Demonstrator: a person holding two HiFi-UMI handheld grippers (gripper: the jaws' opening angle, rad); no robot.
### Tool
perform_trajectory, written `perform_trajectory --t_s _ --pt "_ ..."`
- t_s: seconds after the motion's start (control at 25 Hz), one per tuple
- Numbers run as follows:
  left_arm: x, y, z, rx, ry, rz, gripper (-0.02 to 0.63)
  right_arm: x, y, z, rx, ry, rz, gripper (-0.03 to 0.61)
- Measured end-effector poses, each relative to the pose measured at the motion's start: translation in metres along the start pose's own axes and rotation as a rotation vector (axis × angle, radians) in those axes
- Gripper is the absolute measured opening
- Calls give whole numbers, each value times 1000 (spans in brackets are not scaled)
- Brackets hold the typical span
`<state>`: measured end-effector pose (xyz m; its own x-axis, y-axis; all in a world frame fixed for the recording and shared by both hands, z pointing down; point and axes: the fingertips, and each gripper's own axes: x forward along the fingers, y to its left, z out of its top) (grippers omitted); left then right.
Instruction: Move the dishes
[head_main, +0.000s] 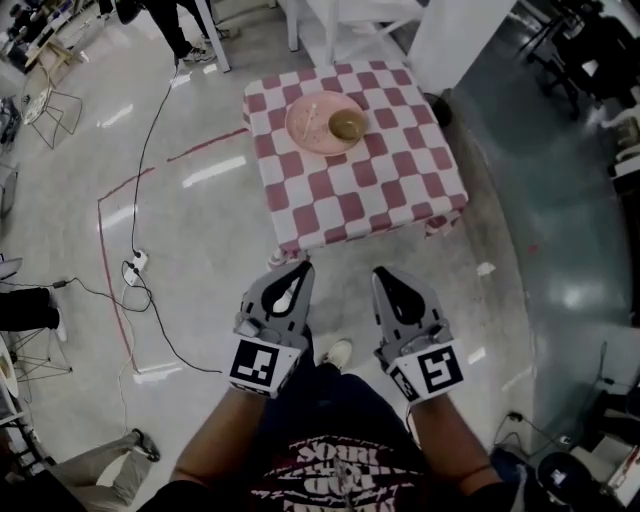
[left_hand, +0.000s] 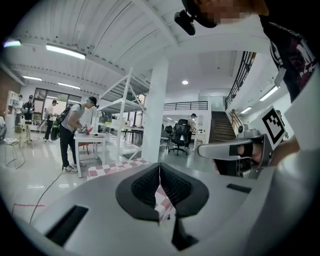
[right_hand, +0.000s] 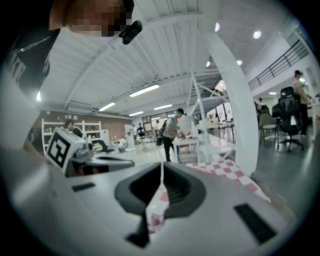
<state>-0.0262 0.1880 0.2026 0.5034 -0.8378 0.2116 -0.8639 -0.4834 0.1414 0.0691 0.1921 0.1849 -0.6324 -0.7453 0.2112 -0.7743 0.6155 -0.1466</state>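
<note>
A pink plate (head_main: 324, 122) with a brown round bowl-like dish (head_main: 347, 125) on it sits at the far side of a small table with a red-and-white checked cloth (head_main: 390, 195). Both grippers hover over the floor short of the table's near edge, side by side. My left gripper (head_main: 300, 270) is shut with nothing in it, its pads (left_hand: 150, 186) meeting in the left gripper view. My right gripper (head_main: 382, 275) is shut and empty too, pads (right_hand: 172, 187) together. The checked cloth (left_hand: 116, 166) shows ahead past the jaws, also cloth (right_hand: 220, 166) in the right gripper view.
A black cable and a power strip (head_main: 133, 266) lie on the floor at left, beside red tape lines (head_main: 105, 215). A white pillar (head_main: 455, 40) stands beyond the table's right corner. A person (left_hand: 75, 132) bends over a white table in the background. Office chairs (left_hand: 178, 137) stand farther back.
</note>
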Motion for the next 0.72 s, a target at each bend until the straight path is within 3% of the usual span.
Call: perform_trajectory --t_s 0.28,0.48,0.72 --pt "35 58 25 8 -30 -52 31 71 -1 16 14 10 -12 37" --pt "63 89 29 38 0 -105 31 123 -5 26 30 9 -31 37" --pt "88 121 39 4 10 -171 31 161 -10 41 19 10 -76 37"
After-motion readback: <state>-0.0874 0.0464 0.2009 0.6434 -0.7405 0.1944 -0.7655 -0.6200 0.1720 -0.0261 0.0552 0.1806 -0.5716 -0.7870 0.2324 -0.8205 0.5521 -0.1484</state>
